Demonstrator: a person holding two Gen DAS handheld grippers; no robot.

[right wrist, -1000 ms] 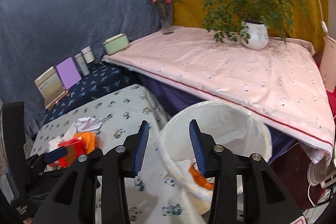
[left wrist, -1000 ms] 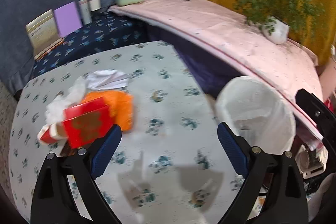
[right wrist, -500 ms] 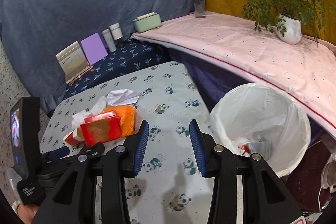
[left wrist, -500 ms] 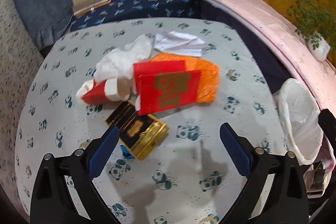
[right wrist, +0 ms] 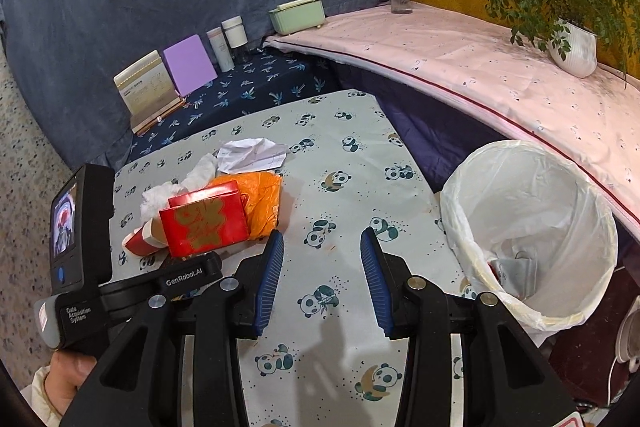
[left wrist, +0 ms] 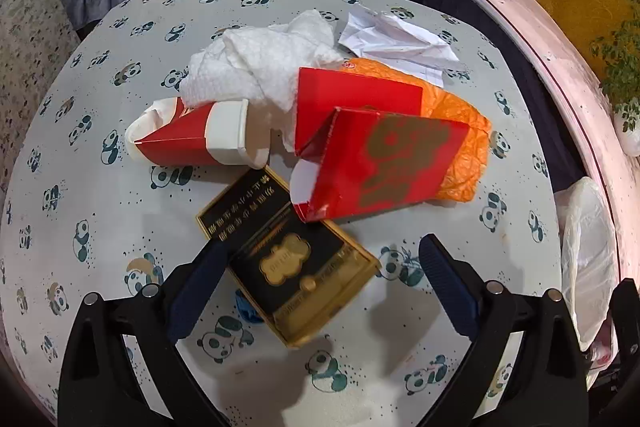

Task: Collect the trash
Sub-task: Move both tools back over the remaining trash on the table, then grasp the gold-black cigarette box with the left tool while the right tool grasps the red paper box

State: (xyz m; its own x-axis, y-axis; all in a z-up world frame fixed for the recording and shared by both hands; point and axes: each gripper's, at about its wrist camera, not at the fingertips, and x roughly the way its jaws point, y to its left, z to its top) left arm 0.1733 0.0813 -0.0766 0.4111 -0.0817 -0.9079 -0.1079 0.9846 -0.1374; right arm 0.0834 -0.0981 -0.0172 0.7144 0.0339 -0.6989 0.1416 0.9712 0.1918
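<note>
A pile of trash lies on the panda-print table [left wrist: 100,227]: a black-and-gold box [left wrist: 288,259], a red box with gold characters [left wrist: 380,163], a crushed red-and-white carton [left wrist: 188,139], white tissue [left wrist: 264,59], crumpled paper [left wrist: 392,35] and an orange bag [left wrist: 464,131]. My left gripper [left wrist: 320,251] hangs open just above the black-and-gold box, whose near end lies between the fingers. My right gripper [right wrist: 322,239] is open over bare cloth, between the red box [right wrist: 204,227] and the white-lined bin [right wrist: 516,145]. It holds nothing.
The bin stands off the table's right edge with some trash [right wrist: 516,267] inside. Books, bottles and a green box line a dark shelf behind the table. A pink-covered ledge [right wrist: 480,59] carries a vase and a potted plant. The left tool's screen housing [right wrist: 80,227] sits left of the pile.
My left gripper swung from the bin side to over the pile and sank toward it, bringing the black-and-gold box into view. My right gripper shifted from above the bin to over the table.
</note>
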